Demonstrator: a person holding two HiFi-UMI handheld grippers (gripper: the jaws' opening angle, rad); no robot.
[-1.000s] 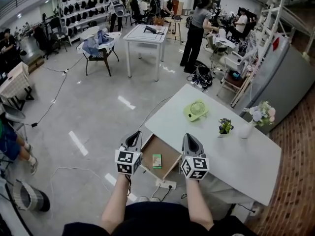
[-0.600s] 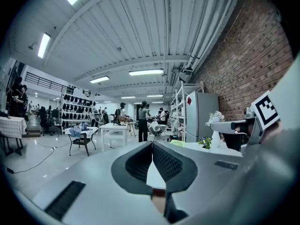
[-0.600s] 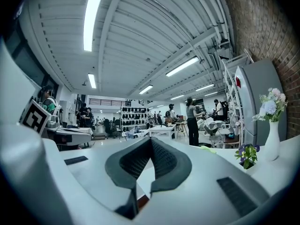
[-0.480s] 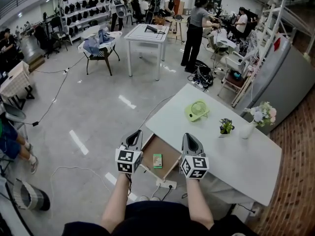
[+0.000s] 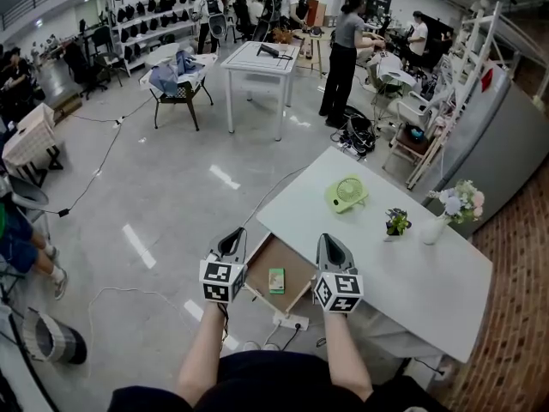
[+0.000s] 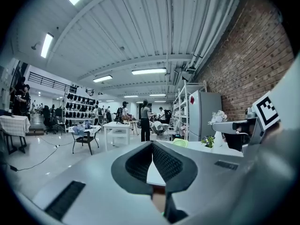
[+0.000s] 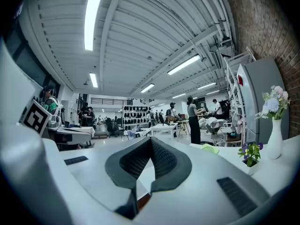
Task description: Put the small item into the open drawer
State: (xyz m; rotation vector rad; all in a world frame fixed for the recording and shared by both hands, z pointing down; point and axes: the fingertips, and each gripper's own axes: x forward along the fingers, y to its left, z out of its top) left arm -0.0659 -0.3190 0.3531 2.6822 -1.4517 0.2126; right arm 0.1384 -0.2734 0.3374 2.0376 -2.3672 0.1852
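two grippers, one open drawer, one small item – both grippers empty
left gripper (image 5: 230,245) and right gripper (image 5: 333,249) flank the drawer (image 5: 273,256) in the head view; each has its jaws closed together with nothing between them; one small green item (image 5: 276,280) lies inside the drawer, on its brown bottom, between the two grippers; the drawer stands pulled out from one white table (image 5: 412,273); on the table – one green fan (image 5: 346,193), one potted plant (image 5: 395,221), one vase of flowers (image 5: 433,226), all well apart from the drawer; one power strip (image 5: 290,321) lies on the glossy grey floor (image 5: 171,204); brick wall (image 5: 515,316) at the right; several people stand far back in the room.
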